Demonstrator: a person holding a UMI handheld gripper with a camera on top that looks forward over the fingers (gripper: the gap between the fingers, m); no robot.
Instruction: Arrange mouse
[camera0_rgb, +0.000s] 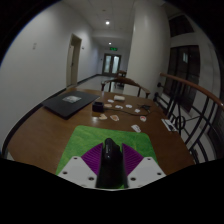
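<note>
A black mouse (110, 160) stands upright between my gripper's two purple pads, with both fingers pressed against its sides. My gripper (111, 166) is shut on it and holds it over a green mat (84, 144) that lies on the near part of a round wooden table (40, 126). The lower part of the mouse is hidden between the white fingers (78, 170).
A closed dark laptop (64, 102) lies at the far left of the table. A small black box (98, 106) and several white cards (137, 127) lie beyond the mat. A white cable (172, 124) lies at the right edge. A railing (196, 100) runs along the right.
</note>
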